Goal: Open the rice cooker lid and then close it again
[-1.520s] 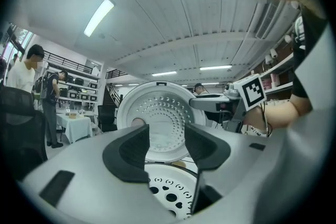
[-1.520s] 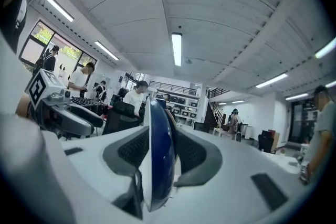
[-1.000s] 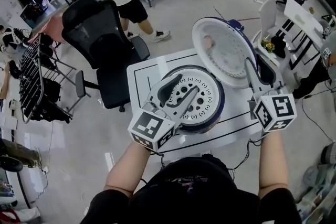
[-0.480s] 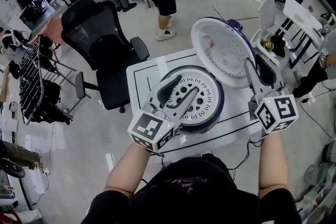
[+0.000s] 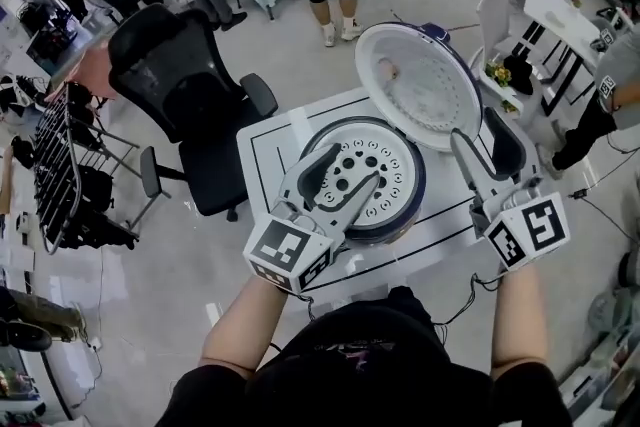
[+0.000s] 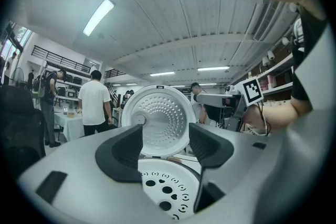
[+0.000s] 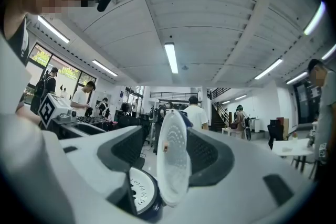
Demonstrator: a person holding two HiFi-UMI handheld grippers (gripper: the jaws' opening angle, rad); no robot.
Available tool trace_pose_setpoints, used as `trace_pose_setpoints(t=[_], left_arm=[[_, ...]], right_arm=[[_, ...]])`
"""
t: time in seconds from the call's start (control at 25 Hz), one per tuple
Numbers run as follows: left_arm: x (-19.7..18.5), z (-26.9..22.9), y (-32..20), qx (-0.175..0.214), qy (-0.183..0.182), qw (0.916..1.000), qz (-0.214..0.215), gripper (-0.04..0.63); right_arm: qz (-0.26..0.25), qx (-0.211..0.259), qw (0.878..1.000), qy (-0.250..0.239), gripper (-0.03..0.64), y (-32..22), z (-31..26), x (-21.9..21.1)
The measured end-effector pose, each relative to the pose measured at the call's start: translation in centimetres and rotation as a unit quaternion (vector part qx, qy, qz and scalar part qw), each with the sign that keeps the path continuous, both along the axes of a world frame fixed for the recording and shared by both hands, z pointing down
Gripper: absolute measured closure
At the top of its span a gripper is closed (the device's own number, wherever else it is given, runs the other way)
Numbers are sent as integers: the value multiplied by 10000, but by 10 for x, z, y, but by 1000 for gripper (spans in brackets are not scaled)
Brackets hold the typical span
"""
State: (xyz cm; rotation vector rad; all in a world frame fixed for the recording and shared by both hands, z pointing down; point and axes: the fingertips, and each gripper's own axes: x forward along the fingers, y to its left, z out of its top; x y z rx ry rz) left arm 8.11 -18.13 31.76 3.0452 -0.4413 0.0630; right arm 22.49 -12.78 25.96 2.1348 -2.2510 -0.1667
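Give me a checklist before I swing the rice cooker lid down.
1. Round white rice cooker lid stands fully open: ok.
2. Right gripper not clamping lid: ok; jaws just opened, lid rim between them, unpressed.
3. Left gripper empty: ok; jaws just opened, nothing between them.
4. Closing path clear: not ok; left gripper is over the perforated white steam tray.
5. Cooker steady on white table: cannot tell.
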Motion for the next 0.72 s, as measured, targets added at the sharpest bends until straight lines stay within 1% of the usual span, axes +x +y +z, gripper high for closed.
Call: trace_pose_setpoints(t=[0.08, 0.2, 0.36, 0.56, 0.72], left_arm=[[-4, 2, 6, -1, -8, 9999, 105, 322], [-6, 5, 15, 3, -18, 9996, 285, 310], [-7, 6, 23, -28, 32, 9993, 381, 295], [2, 2, 30, -60, 72, 9990, 446, 291], [15, 0, 29, 11, 87, 9996, 282, 287]], right_arm=[[-18, 45, 10000, 79, 360, 9, -1, -14], [87, 73, 9997, 227, 343, 26, 1, -26], [124, 34, 9995, 282, 342, 37, 2, -33], [222, 76, 9995, 190, 342, 47, -7, -18], [72, 121, 9998, 151, 342, 42, -10, 3]])
